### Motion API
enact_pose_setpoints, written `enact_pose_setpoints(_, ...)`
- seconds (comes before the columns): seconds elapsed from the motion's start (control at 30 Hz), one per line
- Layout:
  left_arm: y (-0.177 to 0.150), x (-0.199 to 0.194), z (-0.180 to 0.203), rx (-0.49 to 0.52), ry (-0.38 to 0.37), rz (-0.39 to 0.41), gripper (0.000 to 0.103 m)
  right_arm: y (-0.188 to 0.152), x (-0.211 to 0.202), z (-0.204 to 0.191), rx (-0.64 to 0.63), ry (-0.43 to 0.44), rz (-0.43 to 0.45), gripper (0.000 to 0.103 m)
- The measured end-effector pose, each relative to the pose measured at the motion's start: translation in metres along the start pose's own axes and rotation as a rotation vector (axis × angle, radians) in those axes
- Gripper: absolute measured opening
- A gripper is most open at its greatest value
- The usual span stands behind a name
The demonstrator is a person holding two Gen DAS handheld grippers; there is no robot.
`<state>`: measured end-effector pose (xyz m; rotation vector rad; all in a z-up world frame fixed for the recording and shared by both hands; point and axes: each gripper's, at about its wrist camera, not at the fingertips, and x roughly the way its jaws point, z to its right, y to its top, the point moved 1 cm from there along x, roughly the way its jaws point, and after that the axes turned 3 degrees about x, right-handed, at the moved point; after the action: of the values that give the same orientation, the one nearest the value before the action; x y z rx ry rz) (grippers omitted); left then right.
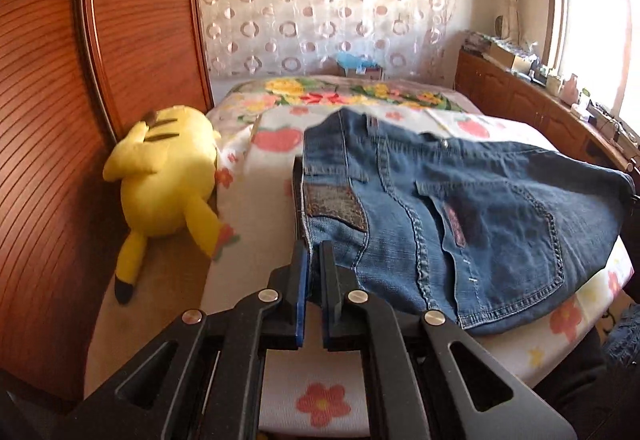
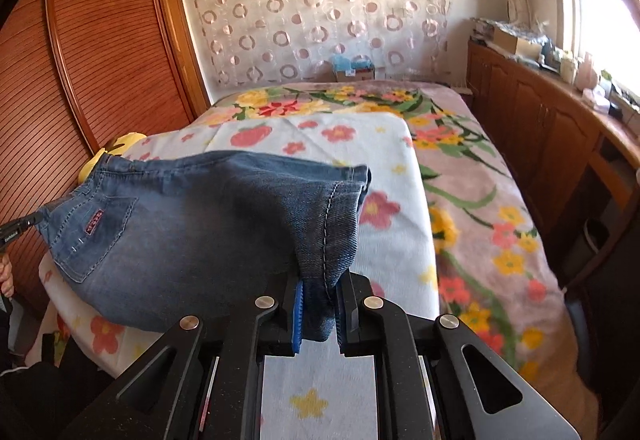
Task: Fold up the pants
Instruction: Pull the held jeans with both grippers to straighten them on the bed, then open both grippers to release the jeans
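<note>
The jeans (image 1: 460,207) are already doubled into a short bundle, with the back pocket and waistband patch facing up and a hemmed leg end lying at the right-hand side, so at least one fold looks done. They hang stretched between the two tools just above the bed (image 2: 472,175), sagging in the middle and perhaps brushing the flowered blanket (image 2: 312,135). What seems left is to lay them down flat and possibly fold once more.

The left hand-held gripper (image 1: 314,252) is clamped tight on the waistband corner, with only a sliver of denim between its blue pads. The right hand-held gripper (image 2: 320,304) is pinched on the thicker bunch of hem, so its jaws stand slightly wider.
</note>
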<state>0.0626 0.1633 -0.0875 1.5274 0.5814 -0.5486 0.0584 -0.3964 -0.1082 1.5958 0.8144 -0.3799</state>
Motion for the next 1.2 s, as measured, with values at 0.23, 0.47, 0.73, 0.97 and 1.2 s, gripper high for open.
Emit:
enact_pose_setpoints(0.23, 0.004, -0.008, 0.006, 0.000, 0.008, 0.009, 0.016, -0.001, 0.005, 0.007, 0.062, 0.008, -0.018, 0.019)
enact_pose_setpoints(0.47, 0.010, -0.014, 0.025, 0.030, -0.038, 0.033, 0.057, -0.010, -0.014, 0.002, 0.078, -0.027, 0.007, 0.027)
enact_pose_setpoints(0.73, 0.018, -0.006, 0.055, 0.050, -0.094, 0.066, 0.081, -0.022, -0.026, 0.003, 0.109, -0.025, 0.017, 0.029)
enact_pose_setpoints(0.97, 0.023, 0.000, 0.079, 0.082, -0.140, 0.066, 0.081, -0.017, -0.028, -0.001, 0.088, -0.017, 0.024, 0.015)
enact_pose_setpoints(1.2, 0.022, 0.001, 0.088, 0.094, -0.156, 0.053, 0.081, 0.020, -0.027, -0.031, 0.015, 0.044, 0.076, 0.012)
